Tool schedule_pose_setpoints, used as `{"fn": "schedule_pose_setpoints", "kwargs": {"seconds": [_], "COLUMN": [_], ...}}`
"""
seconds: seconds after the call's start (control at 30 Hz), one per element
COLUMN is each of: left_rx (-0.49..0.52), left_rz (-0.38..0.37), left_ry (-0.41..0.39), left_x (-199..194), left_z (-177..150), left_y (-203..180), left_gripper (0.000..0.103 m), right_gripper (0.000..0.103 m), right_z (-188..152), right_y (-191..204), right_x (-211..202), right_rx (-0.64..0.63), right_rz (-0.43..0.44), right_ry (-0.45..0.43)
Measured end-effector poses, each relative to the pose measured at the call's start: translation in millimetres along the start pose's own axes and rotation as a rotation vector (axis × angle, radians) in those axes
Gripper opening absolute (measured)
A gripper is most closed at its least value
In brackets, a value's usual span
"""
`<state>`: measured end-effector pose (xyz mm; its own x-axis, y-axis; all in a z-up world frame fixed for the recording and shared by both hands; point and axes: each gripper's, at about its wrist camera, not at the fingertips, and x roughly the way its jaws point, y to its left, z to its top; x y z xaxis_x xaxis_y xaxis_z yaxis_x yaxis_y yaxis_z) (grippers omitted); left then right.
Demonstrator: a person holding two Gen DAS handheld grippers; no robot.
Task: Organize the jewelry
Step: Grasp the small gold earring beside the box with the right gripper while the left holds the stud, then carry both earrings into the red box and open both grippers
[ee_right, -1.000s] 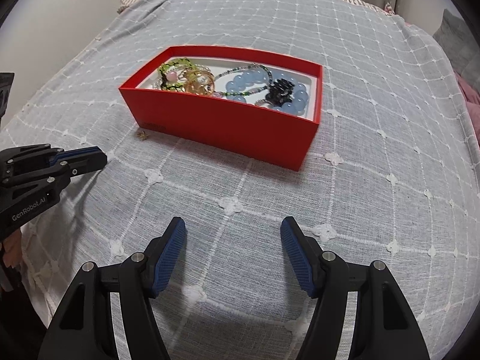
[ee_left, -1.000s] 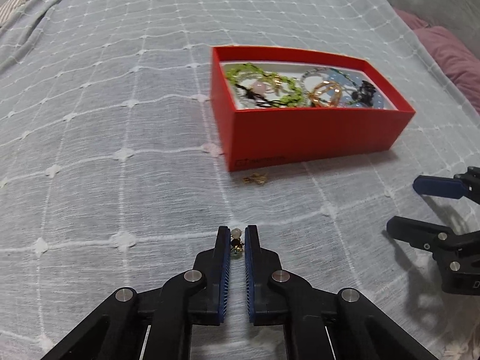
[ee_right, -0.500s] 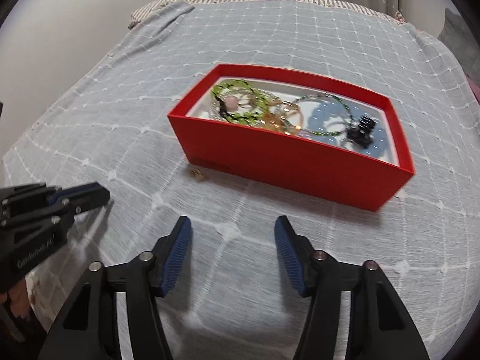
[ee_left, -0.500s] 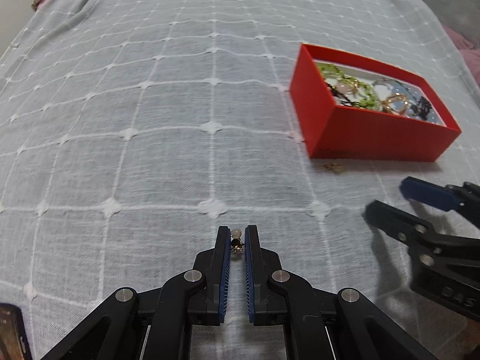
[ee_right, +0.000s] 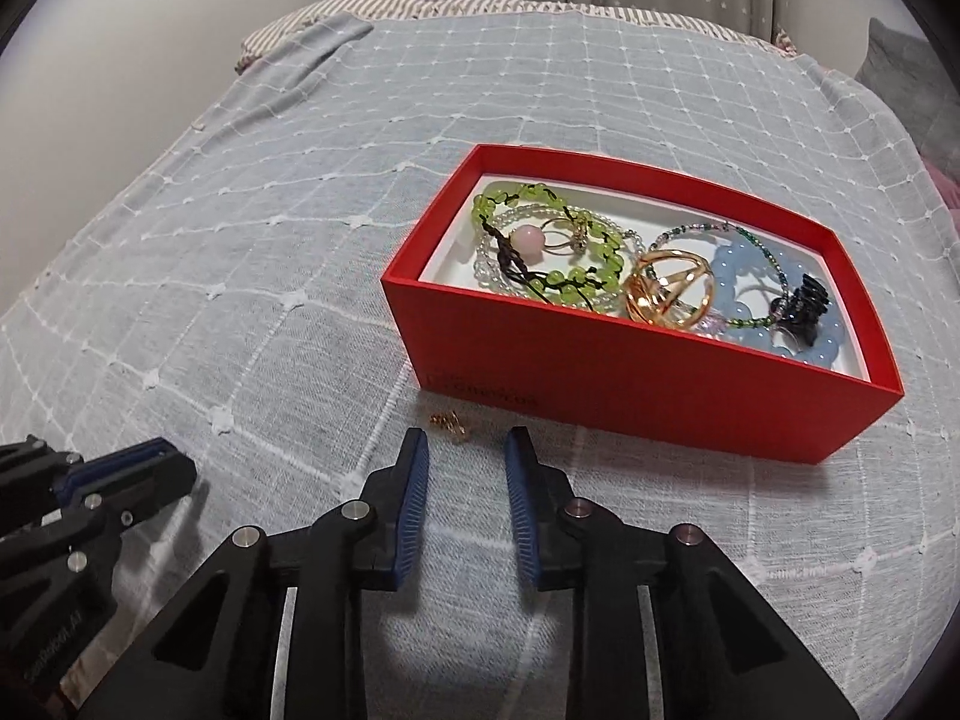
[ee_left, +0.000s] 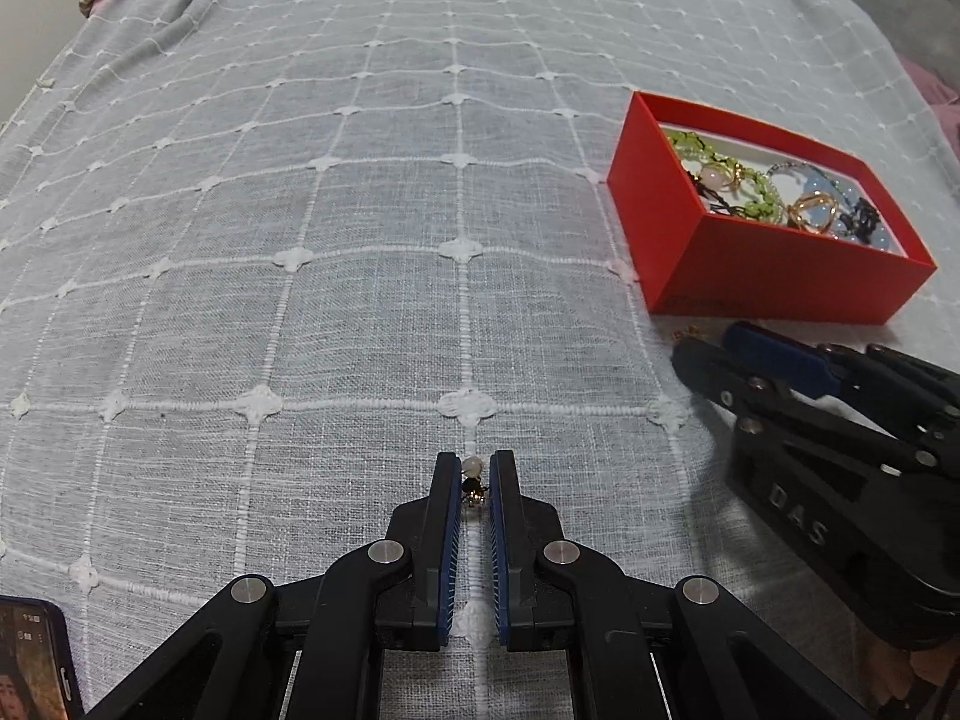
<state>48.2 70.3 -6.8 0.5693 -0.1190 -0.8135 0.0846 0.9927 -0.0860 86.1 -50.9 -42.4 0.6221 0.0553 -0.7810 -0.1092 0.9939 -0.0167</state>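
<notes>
A red box (ee_right: 636, 378) holds several pieces: a green bead bracelet (ee_right: 540, 240), a gold ring (ee_right: 666, 294), blue beads (ee_right: 744, 276). The box also shows at the right in the left wrist view (ee_left: 774, 276). My left gripper (ee_left: 473, 474) is shut on a small earring with a pale bead (ee_left: 472, 480), held above the bedspread, left of the box. My right gripper (ee_right: 467, 450) is open, low over the cloth. A small gold earring (ee_right: 451, 423) lies just ahead of its fingertips, in front of the box. The right gripper also shows in the left wrist view (ee_left: 714, 348).
A grey checked bedspread (ee_left: 300, 240) covers the bed. A phone (ee_left: 30, 660) lies at the lower left corner of the left wrist view. Pillows (ee_right: 912, 84) sit at the far right. A striped sheet (ee_right: 420, 3) shows at the far edge.
My right gripper has moved forward and left to the gold earring by the box and narrowed its jaws. My left gripper has swung left, away from the box, still holding its earring.
</notes>
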Motion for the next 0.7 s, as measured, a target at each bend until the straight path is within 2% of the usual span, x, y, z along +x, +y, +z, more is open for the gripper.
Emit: {"fn": "schedule_pose_setpoints", "kwargs": {"seconds": [0.1,0.23,0.7], "left_rx": [0.001,-0.001,-0.006], "left_rz": [-0.001,0.002,-0.007], "left_ry": [-0.003,-0.001,-0.021], "left_x": [0,0,-4], "left_z": [0,0,7], "left_y": [-1,-1,-7], "left_gripper": [0.004,0.004,0.004], "right_gripper": [0.024,0.013,0.012], "right_z": [1,1,-9], "right_y": [-2,-1,-15], "right_x": [2,2,-15], "right_rx": [0.001,-0.017,-0.021], "right_rz": [0.004,0.023,0.063], "right_ry": [-0.001,0.004,0.002]}}
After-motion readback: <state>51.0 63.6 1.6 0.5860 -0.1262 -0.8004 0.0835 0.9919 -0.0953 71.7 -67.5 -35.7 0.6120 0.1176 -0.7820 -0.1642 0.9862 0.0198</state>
